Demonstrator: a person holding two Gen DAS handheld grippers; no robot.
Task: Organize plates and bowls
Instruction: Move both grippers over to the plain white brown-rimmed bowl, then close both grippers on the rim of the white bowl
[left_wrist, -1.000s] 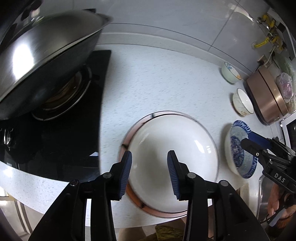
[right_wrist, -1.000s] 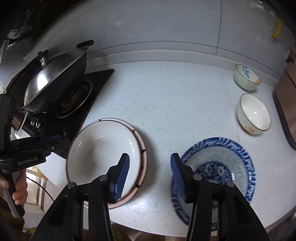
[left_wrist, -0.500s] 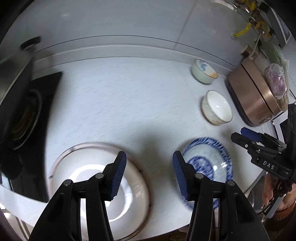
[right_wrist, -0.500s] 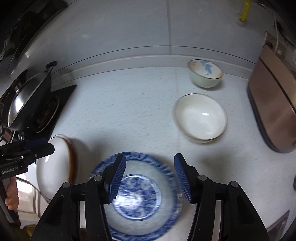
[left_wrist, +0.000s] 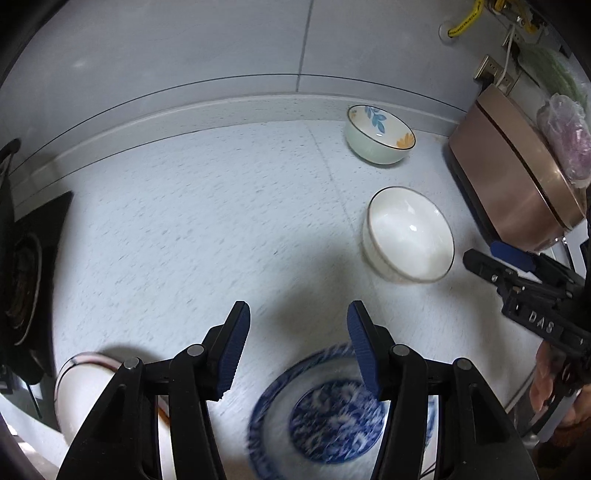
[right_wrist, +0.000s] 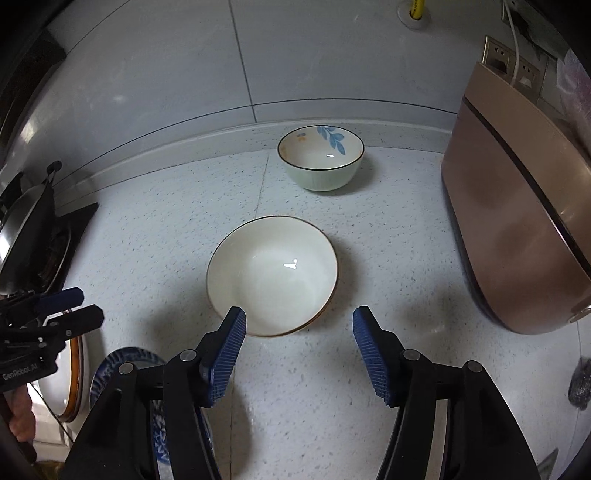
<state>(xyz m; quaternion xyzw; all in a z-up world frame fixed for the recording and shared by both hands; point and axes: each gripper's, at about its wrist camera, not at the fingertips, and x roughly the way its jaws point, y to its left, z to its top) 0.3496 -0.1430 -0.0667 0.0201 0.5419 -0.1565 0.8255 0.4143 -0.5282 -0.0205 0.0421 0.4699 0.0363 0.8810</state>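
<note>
1. Both sets of jaws stand spread with nothing between the pads. The right gripper (right_wrist: 299, 330) is opening above bare counter just near of the white bowl; the left gripper (left_wrist: 298, 325) is spread above the far rim of the blue plate, pressing on nothing.
2. White speckled countertop (right_wrist: 166, 236) fills both views and runs back to a grey tiled wall (right_wrist: 314, 55).
3. Copper-coloured appliance (right_wrist: 517, 221) stands at the right edge against the wall, with wall sockets (right_wrist: 496, 55) behind it.
4. Black stove (left_wrist: 26, 266) sits at the far left; a dark wok (right_wrist: 22, 229) rests on it in the right wrist view.
5. White plate with a brown rim (left_wrist: 88, 387) lies at the near left of the counter, partly hidden by the left gripper's arm.
6. Blue patterned plate (left_wrist: 332, 417) lies just right of it, at the near edge, blurred.
7. White bowl (right_wrist: 273, 273), upright with a thin dark rim, sits near the middle right, far of the blue plate and apart from it.
8. Pale green bowl with blue leaf painting (right_wrist: 320, 157) stands upright farther back, near the wall, apart from the white bowl.
9. A hand (left_wrist: 546, 384) grips the right gripper's handle at the right edge of the left wrist view.
</note>
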